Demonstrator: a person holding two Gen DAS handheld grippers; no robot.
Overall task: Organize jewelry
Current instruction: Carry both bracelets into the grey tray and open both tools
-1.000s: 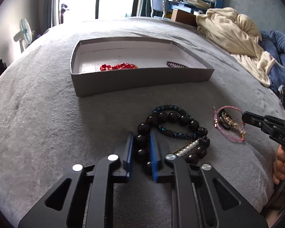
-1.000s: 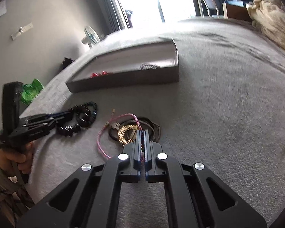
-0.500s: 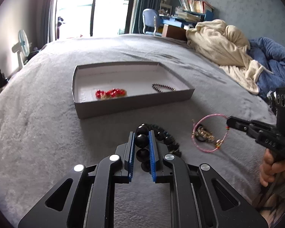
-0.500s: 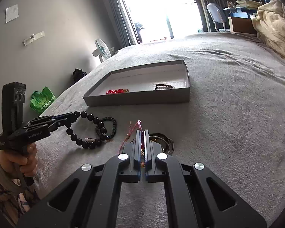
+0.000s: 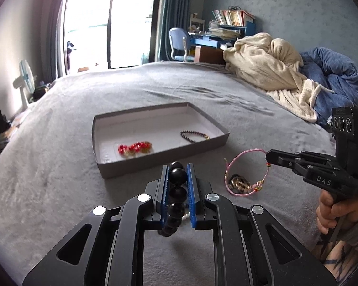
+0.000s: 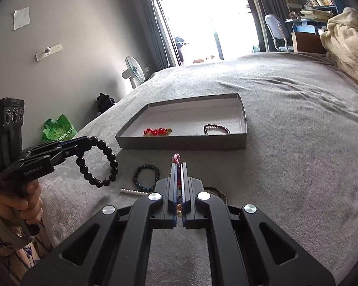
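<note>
Left wrist view is showing the left gripper (image 5: 178, 177) clenching a bracelet of large glossy black beads (image 5: 178, 191) between its ribbed blue pads, the round beads lining up in a column in the gap and the loop hanging clear of the soft grey blanket (image 5: 59, 166). In the right wrist view that same strand is dangling as an open ring from the left gripper's tips. The right gripper (image 6: 178, 169) is pinching a thin pink cord bracelet (image 5: 245, 164) with its jaws nearly closed on it; the cord is curving down as a loop toward a small gold-toned tangle of jewelry (image 5: 238, 183) lying on the blanket. Ahead of both grippers a shallow rectangular cardboard tray (image 5: 160, 160), grey outside and white inside, is sitting on the bed, holding a cluster of faceted red beads (image 5: 134, 147) toward its left and a slim dark beaded bracelet (image 5: 194, 135) toward its right. On the blanket between the grippers, a dark bracelet of small teal-flecked beads (image 6: 146, 176) is lying beside a short straight row of white pearls (image 6: 133, 192). A rumpled cream knit throw (image 5: 269, 66) is piled at the far right.
</note>
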